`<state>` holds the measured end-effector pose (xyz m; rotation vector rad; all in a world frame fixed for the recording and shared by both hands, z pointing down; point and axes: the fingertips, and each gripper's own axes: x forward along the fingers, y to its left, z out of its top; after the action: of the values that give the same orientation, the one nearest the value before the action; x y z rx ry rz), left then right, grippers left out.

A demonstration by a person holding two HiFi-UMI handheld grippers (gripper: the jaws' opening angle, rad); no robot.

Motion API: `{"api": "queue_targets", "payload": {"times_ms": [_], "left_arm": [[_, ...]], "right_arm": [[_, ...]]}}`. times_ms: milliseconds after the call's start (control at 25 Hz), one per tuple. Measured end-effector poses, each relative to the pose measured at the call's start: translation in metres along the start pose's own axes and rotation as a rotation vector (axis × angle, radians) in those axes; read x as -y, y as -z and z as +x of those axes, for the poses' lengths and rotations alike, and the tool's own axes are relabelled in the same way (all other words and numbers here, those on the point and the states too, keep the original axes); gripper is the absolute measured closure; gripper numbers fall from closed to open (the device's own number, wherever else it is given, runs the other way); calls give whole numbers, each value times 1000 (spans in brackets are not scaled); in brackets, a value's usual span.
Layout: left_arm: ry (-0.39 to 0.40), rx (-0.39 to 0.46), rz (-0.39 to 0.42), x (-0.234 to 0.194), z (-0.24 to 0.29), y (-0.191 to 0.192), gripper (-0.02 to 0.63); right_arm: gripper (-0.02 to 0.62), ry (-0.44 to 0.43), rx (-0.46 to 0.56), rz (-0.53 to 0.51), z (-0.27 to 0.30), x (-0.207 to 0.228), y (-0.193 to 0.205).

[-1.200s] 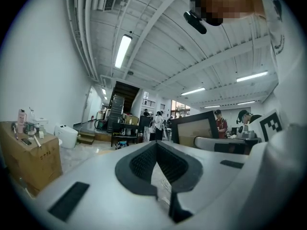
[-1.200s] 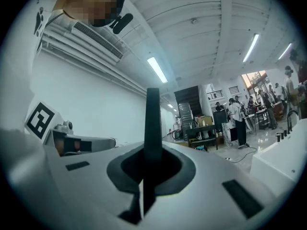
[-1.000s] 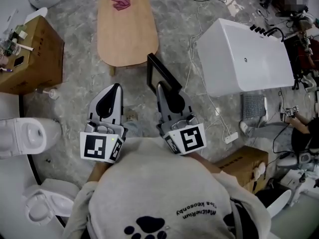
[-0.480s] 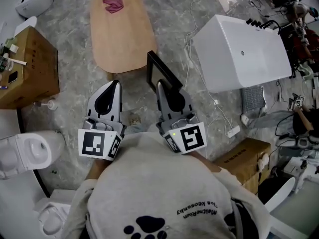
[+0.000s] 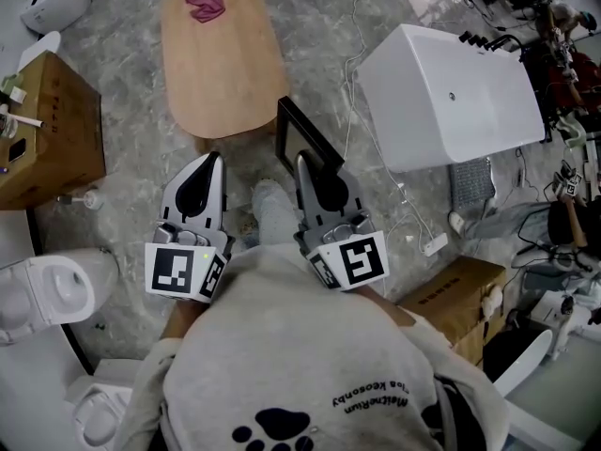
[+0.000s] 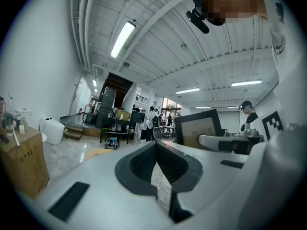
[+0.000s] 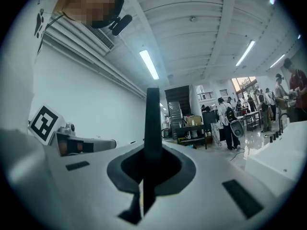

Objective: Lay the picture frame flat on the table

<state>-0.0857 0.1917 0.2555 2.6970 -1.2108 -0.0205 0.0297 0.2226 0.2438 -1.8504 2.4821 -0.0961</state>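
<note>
**Mia:** Where is the picture frame [image 5: 299, 139] hanging right now?

**Ben:** It is standing up on its edge in the middle of the head view. It is up in the air above the floor [image 5: 131, 181]. The right gripper [image 5: 303, 164] is squeezing the frame's thin black rim at the near side, so the frame is sticking out past the tips.

**Mia:** What is the left gripper [image 5: 214, 165] doing?

**Ben:** It is floating just to the left of the frame, not touching it. Its two jaws are pressing together with nothing between them.

**Mia:** Where is the frame going?

**Ben:** I think it is heading to the long wooden surface [image 5: 221, 73] in the upper left. The near end is bare. A pink cloth [image 5: 205, 6] is lying at the far end, well apart from the frame.

**Mia:** Will the frame be hard to handle?

**Ben:** It looks stiff and flat, and I am guessing it is light. It may have glass in front, so it could crack if it drops. The rim is thin and smooth, so it might swing or slip in one grip. Holding the rim, not the middle, seems the safe way.
</note>
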Motion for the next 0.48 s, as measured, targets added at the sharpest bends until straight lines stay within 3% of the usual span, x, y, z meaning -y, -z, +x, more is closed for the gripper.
{"api": "queue_targets", "payload": {"times_ms": [480], "left_arm": [[-66, -15, -15, -30, 47, -2, 598]], "right_arm": [[577, -73, -16, 27, 63, 28, 4]]}}
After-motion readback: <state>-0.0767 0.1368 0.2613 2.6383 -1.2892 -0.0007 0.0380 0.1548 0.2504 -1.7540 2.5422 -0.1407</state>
